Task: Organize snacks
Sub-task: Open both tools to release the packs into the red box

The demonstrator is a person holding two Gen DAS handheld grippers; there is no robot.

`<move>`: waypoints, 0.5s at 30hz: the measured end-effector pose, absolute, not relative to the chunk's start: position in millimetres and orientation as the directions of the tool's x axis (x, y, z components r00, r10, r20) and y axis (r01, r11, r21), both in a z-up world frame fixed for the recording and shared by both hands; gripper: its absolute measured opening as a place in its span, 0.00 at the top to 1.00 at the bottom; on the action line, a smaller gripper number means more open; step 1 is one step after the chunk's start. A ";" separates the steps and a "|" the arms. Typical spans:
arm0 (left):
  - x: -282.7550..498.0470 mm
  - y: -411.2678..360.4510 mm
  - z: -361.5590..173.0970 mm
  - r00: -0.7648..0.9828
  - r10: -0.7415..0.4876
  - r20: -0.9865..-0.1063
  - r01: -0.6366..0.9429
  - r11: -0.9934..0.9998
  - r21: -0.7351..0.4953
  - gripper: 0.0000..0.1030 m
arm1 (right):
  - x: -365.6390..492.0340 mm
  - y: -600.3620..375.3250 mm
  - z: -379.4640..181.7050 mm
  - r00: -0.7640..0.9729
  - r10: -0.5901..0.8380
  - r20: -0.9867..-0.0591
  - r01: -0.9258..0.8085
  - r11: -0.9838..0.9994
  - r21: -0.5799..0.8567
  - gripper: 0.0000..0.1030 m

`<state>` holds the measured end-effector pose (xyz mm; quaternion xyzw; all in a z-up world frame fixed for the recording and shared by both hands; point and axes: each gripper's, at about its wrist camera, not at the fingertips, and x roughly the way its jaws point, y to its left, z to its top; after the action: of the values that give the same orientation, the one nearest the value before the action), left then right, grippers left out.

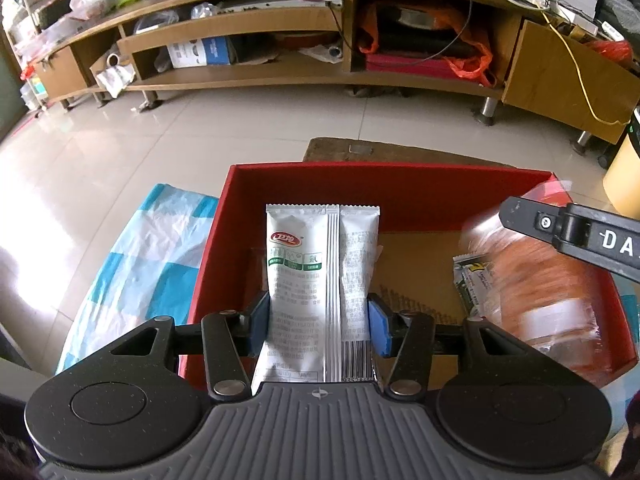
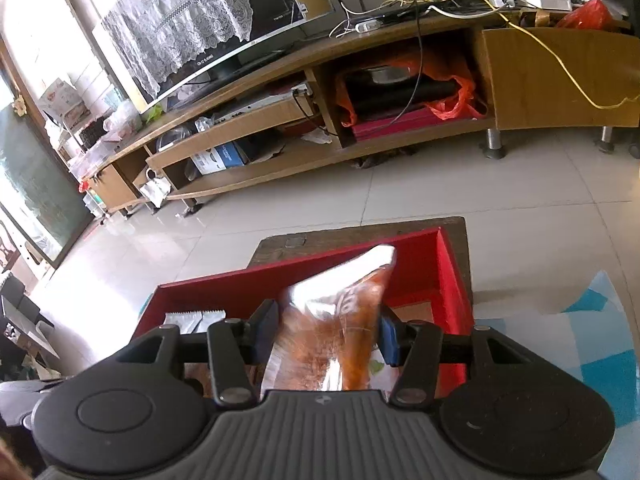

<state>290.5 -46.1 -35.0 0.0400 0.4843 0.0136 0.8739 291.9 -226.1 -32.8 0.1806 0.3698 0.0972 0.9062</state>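
A red open box [image 1: 400, 184] with a brown cardboard floor stands in front of me. My left gripper [image 1: 320, 324] holds a white snack packet [image 1: 304, 272] upright over the box's left half, its blue pads touching both edges of the packet. My right gripper [image 2: 328, 336] is shut on a clear bag of orange snacks [image 2: 332, 320] over the box's [image 2: 448, 280] right half. In the left wrist view this bag [image 1: 540, 288] is blurred, under the right gripper's black finger [image 1: 560, 228]. A small green and black packet [image 1: 472, 280] lies in the box beside the bag.
The box sits on a dark brown low table [image 1: 360, 150]. A blue and white checked plastic sheet [image 1: 140, 264] lies to its left and also to its right [image 2: 592, 344]. Beyond the tiled floor runs a long wooden TV stand [image 1: 280, 72]. A yellow container [image 1: 624, 168] stands at far right.
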 end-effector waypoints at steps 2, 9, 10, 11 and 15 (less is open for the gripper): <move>290.6 -45.6 -35.7 0.531 0.069 -0.844 0.011 0.996 0.088 0.42 | 294.7 -223.9 -35.6 0.709 0.306 -0.636 -0.045 0.919 0.393 0.53; 289.3 -48.4 -34.4 0.550 0.096 -0.830 0.013 0.992 0.123 0.27 | 296.7 -220.4 -36.3 0.710 0.291 -0.641 -0.054 0.930 0.363 0.52; 288.8 -48.5 -33.6 0.551 0.100 -0.828 0.010 0.992 0.127 0.24 | 296.0 -219.8 -34.7 0.710 0.289 -0.643 -0.056 0.932 0.357 0.52; 288.2 -48.2 -32.5 0.553 0.101 -0.827 0.007 0.992 0.126 0.22 | 295.4 -219.5 -33.1 0.711 0.284 -0.643 -0.055 0.934 0.352 0.52; 285.1 -46.3 -25.6 0.562 0.103 -0.821 -0.001 0.992 0.123 0.19 | 290.7 -217.7 -25.8 0.716 0.271 -0.643 -0.061 0.942 0.330 0.45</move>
<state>285.1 -46.3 -25.6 0.0543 0.4669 0.0294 0.8822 290.7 -217.7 -25.8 0.1439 0.3655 0.0907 0.9152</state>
